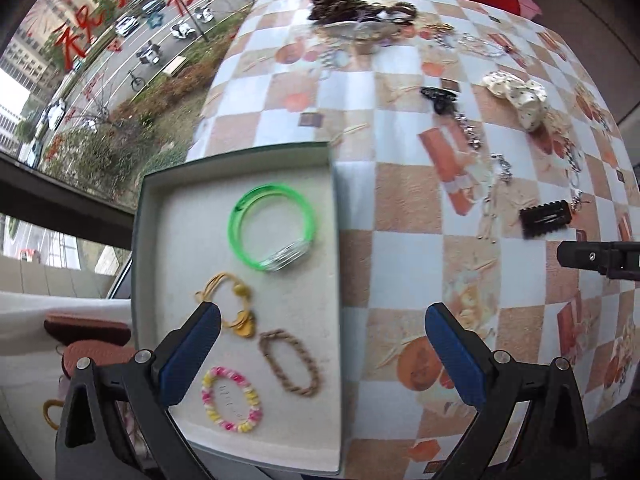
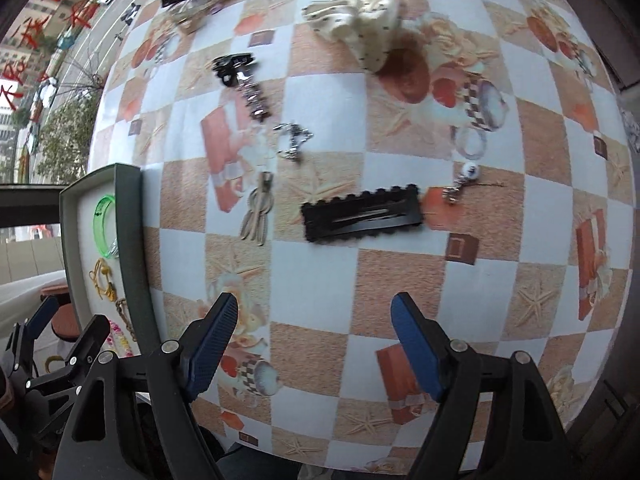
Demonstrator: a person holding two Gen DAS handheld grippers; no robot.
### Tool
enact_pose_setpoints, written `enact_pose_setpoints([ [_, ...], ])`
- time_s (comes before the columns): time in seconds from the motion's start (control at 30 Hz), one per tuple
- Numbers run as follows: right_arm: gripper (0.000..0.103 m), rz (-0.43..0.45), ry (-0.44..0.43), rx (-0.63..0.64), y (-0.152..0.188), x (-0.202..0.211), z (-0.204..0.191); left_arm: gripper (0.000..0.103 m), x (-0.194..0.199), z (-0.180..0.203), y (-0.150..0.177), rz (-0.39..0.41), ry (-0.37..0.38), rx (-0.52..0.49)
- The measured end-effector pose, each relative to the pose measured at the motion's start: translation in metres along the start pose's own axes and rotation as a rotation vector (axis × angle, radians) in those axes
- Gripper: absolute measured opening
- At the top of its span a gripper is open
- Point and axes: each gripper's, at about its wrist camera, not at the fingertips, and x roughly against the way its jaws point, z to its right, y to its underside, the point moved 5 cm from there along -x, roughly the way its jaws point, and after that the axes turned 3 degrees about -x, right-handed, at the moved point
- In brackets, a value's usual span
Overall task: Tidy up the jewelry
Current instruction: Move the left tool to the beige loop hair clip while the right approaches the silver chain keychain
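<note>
- Four bracelets lie in the green tray (image 1: 138, 280), among them a green bangle (image 1: 272, 226).
- Left gripper (image 1: 322, 356) gapes empty above the tray.
- Right gripper (image 2: 314, 346) hangs wide, empty, over the counter (image 2: 320, 280) near a black hair clip (image 2: 362, 215).

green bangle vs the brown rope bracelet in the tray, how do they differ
The green bangle is translucent bright green plastic with a silvery section; the brown rope bracelet is dull tan twisted cord. The green bangle forms a near-round, rigid hoop, while the brown rope bracelet lies in a slack oval. The green bangle looks larger and sits further up the tray. Both lie flat on the tray's white lining, untouched.
</note>
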Motion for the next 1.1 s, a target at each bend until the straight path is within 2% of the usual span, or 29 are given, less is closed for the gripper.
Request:
enact_pose_setpoints([
  [0.17,0.081,0.011,0.008,-0.095,-0.006,0.005,0.043,0.103,-0.014,0.036,-0.008,0.001,0.0,-0.059],
  [0.4,0.081,0.024,0.012,-0.179,-0.011,0.006,0.08,0.103,-0.032,0.068,-0.023,-0.026,0.026,-0.102],
  [0.8,0.081,0.05,-0.031,-0.293,-0.032,0.001,0.112,0.103,-0.064,0.088,-0.054,-0.052,0.053,-0.074],
  [1.03,0.065,0.057,-0.039,-0.315,-0.048,-0.009,0.111,0.103,-0.08,0.1,-0.069,-0.047,0.069,-0.083],
  [1.1,0.064,0.067,-0.031,-0.325,-0.05,-0.011,0.111,0.103,-0.084,0.103,-0.071,-0.047,0.075,-0.082],
])
